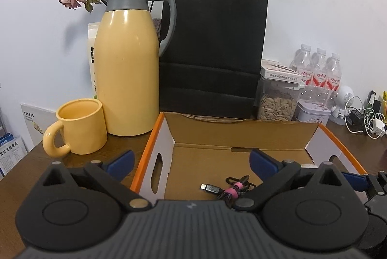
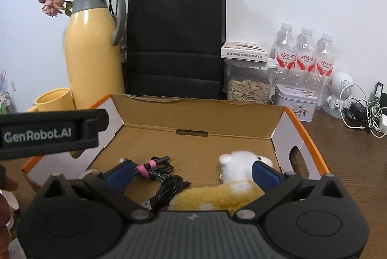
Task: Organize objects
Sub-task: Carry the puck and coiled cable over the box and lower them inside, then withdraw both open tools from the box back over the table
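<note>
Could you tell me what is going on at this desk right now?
A person is tidying the desk with a handheld gripper in each hand. Both the left gripper and the right gripper are open over the cardboard box and hold nothing. A bundled braided cable, a black cable and a plush toy lie inside the box. The yellow mug and flask stand beside it.

Yellow thermos [image 1: 125, 70], matching mug [image 1: 79, 126], black paper bag [image 1: 212, 53], water bottles [image 1: 319, 70]
</note>
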Demonstrator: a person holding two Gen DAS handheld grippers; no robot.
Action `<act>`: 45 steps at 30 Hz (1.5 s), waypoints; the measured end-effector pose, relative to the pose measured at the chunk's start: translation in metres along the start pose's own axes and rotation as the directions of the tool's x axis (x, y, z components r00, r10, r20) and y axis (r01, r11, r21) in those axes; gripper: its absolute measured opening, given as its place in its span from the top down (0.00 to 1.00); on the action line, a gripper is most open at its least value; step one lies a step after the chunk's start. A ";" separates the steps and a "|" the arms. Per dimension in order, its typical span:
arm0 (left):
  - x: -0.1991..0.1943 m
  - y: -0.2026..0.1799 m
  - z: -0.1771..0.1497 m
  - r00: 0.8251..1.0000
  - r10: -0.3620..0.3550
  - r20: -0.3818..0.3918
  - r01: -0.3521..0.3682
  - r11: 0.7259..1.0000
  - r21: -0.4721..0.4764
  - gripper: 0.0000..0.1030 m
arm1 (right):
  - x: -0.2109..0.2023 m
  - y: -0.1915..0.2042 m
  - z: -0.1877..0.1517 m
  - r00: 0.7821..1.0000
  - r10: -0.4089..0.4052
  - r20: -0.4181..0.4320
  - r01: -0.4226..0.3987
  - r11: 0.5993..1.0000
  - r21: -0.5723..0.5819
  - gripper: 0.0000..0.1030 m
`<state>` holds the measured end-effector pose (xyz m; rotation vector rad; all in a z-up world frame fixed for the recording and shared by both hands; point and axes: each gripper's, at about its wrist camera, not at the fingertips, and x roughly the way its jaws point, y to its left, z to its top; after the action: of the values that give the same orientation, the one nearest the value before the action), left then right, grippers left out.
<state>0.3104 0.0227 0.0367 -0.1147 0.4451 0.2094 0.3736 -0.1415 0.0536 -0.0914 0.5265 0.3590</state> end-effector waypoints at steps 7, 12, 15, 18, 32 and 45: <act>-0.011 0.004 0.004 1.000 -0.004 0.028 0.004 1.000 -0.020 0.00 | -0.012 0.001 0.005 1.000 -0.022 0.014 0.022 1.000 -0.012 0.00; -0.036 0.005 0.010 0.997 -0.033 0.076 0.035 0.999 -0.020 0.00 | -0.032 0.004 0.008 0.999 -0.026 0.039 0.028 0.999 -0.039 0.00; -0.058 0.010 0.011 0.991 -0.051 0.123 0.055 0.998 -0.030 0.00 | -0.051 0.003 0.008 0.998 -0.023 0.065 0.026 0.998 -0.048 0.00; -0.081 0.017 0.010 0.985 -0.060 0.162 0.066 0.997 -0.034 0.00 | -0.072 0.003 0.003 0.996 -0.015 0.088 0.020 0.998 -0.065 0.00; -0.149 0.061 -0.027 0.990 -0.048 0.135 0.047 0.999 0.013 0.00 | -0.143 0.004 -0.054 0.997 -0.003 0.074 0.009 0.997 -0.075 0.00; -0.180 0.104 -0.078 1.000 0.011 0.001 -0.011 0.999 0.031 0.00 | -0.184 -0.001 -0.106 1.000 -0.022 0.006 0.022 0.998 -0.052 0.00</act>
<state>0.0965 0.0804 0.0391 -0.0821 0.4477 0.2136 0.1753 -0.2187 0.0552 -0.1461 0.5108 0.3512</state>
